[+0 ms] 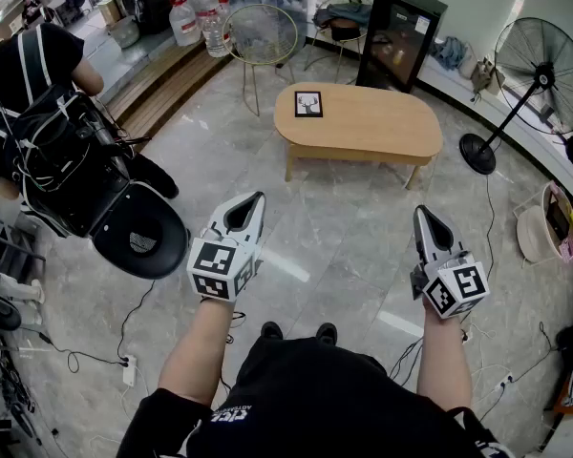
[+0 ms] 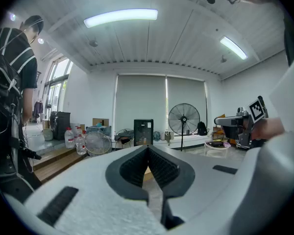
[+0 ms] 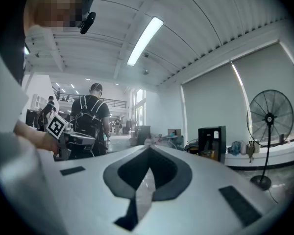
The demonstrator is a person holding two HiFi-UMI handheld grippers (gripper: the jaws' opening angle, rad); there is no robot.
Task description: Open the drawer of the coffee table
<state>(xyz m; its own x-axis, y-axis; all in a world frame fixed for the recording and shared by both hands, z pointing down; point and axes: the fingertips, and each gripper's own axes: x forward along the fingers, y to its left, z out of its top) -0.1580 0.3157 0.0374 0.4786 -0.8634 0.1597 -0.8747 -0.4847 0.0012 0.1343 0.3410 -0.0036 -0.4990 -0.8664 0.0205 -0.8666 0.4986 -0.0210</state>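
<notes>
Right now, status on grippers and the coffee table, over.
Left gripper shut, empty. Right gripper shut, empty. Coffee table ahead, untouched, drawer not seen. Nothing standing in between.

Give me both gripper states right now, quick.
Left gripper: jaws shut, holding nothing.
Right gripper: jaws shut, holding nothing.

- No word, brand or number is legible anywhere.
- Left marker cube (image 1: pixel 220 270), on the left tool (image 1: pixel 257 198): black-and-white square code patterns, no letters.
- Right marker cube (image 1: pixel 456 290), on the right tool (image 1: pixel 421 211): the same kind of patterns.
- Black shirt (image 1: pixel 315 399): small white print (image 1: pixel 231 413), upside down, too small to read.
- Card (image 1: pixel 308 104) on the tabletop (image 1: pixel 382 127): dark pattern in a black frame, no readable text.
- Black cabinet (image 1: pixel 401 36): pale tag (image 1: pixel 421 25), illegible.
</notes>
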